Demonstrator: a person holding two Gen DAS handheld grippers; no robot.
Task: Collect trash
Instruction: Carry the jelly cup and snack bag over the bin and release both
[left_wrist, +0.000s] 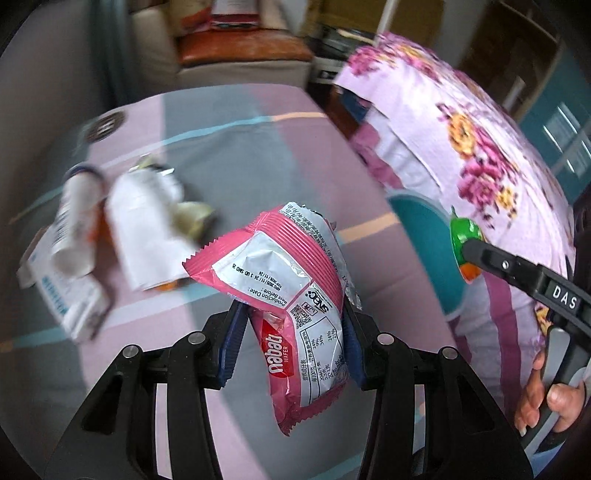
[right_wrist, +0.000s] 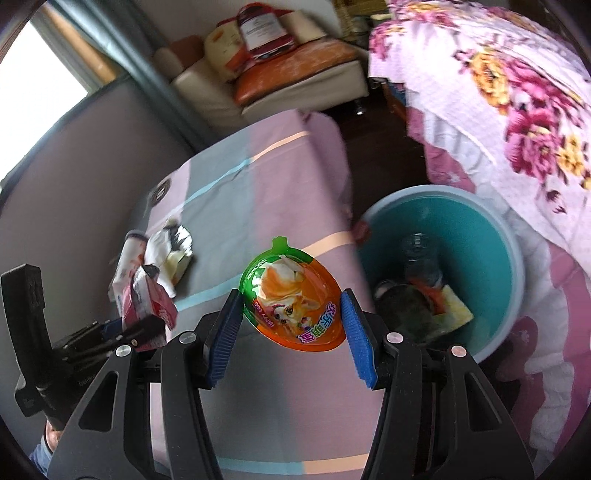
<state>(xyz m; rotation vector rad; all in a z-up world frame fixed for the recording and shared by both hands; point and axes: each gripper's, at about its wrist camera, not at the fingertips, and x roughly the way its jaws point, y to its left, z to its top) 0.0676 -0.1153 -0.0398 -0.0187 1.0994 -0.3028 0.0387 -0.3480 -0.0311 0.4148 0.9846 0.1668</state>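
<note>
The right gripper (right_wrist: 291, 314) pinches the green-orange egg-shaped package (right_wrist: 291, 301) by its two sides, above the striped bed cover (right_wrist: 258, 177). The teal bin (right_wrist: 491, 258) stands on its right and a little forward, so this hand is nearer to it. The left gripper (left_wrist: 295, 332) pinches the pink wafer wrapper (left_wrist: 288, 295), which hangs farther left with its long axis roughly along the fingers.

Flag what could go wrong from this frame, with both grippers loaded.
1. The left gripper pinches the pink wafer wrapper only at its middle; the slick foil might slip out.
2. The right gripper holds the egg-shaped pack by its curved edges over the bedsheet, short of the teal bin; an early release would probably miss.
</note>
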